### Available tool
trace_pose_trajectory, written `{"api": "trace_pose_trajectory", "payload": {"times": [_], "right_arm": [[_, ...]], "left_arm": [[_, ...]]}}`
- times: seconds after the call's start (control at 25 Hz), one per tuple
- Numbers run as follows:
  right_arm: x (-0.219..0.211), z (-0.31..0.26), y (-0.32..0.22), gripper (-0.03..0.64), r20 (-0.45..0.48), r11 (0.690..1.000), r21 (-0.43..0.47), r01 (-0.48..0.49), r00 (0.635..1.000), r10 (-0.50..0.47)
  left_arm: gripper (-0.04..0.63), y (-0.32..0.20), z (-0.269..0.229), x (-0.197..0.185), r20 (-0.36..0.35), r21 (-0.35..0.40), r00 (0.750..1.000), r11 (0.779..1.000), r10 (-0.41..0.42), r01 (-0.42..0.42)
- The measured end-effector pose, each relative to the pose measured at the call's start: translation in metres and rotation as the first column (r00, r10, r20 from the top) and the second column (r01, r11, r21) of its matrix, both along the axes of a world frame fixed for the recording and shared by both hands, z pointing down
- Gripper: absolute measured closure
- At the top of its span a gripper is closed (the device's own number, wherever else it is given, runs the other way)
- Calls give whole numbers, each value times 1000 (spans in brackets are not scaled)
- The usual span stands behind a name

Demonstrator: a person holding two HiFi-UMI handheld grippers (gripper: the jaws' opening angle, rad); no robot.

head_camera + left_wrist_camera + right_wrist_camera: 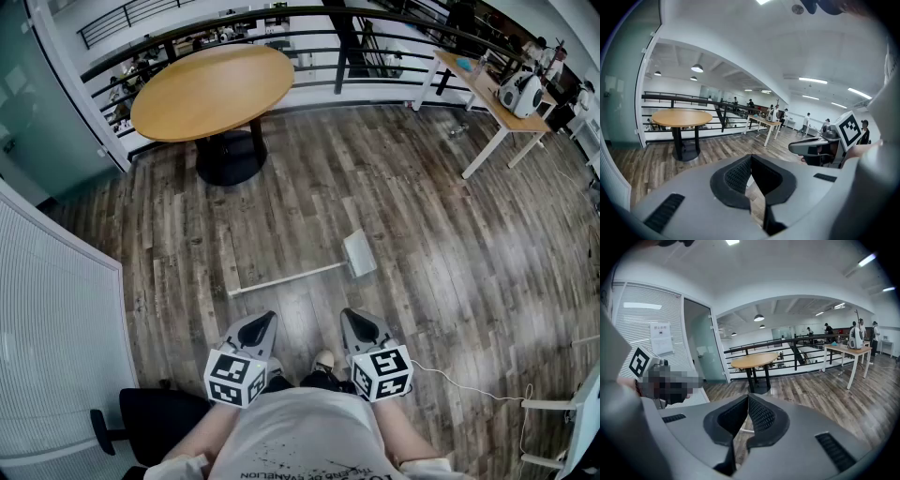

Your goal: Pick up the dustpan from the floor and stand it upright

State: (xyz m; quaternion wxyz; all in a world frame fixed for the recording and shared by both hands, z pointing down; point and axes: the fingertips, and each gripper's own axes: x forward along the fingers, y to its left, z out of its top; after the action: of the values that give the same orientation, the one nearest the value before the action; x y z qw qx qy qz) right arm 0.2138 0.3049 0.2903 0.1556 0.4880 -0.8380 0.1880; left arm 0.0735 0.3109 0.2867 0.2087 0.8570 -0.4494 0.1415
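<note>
The white dustpan (359,253) lies flat on the wooden floor, its long handle (286,278) stretching left from the pan. Both grippers hover low in the head view, nearer to me than the dustpan and apart from it. My left gripper (269,319) sits just below the handle's middle, and its jaws meet at the tips with nothing between them (751,157). My right gripper (348,315) is below the pan, its jaws likewise touching and empty (748,397). A sliver of white handle shows through the gap behind the right jaws.
A round wooden table (214,89) on a black pedestal stands at the back left before a dark railing (394,42). A white desk (492,98) is at the back right. A black office chair (155,412) and a white ribbed partition (56,347) are close on my left. A white cable (459,386) trails on the right.
</note>
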Motion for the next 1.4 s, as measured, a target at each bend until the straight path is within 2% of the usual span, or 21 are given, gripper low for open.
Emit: {"api": "trace_pose_trajectory", "payload": {"times": [0.52, 0.72, 1.12, 1.24, 1.4], "right_arm": [[-8, -5, -1, 591, 1, 1000, 7, -11, 1000, 11], [-13, -5, -4, 589, 3, 998, 16, -60, 998, 60], [-48, -13, -7, 589, -7, 995, 39, -88, 996, 89], [-55, -8, -7, 589, -22, 996, 26, -85, 996, 86], [-60, 2, -15, 589, -32, 997, -4, -73, 997, 73]], "left_arm": [[571, 1, 0, -11, 9, -1, 1000, 1000, 2, -2], [571, 4, -1, -34, 7, 1, 1000, 1000, -9, 9], [571, 18, 5, -80, 6, 0, 1000, 1000, -5, 5], [571, 13, 12, -96, -2, -17, 1000, 999, -28, 28], [571, 6, 19, -100, -9, -38, 999, 999, -32, 32]]}}
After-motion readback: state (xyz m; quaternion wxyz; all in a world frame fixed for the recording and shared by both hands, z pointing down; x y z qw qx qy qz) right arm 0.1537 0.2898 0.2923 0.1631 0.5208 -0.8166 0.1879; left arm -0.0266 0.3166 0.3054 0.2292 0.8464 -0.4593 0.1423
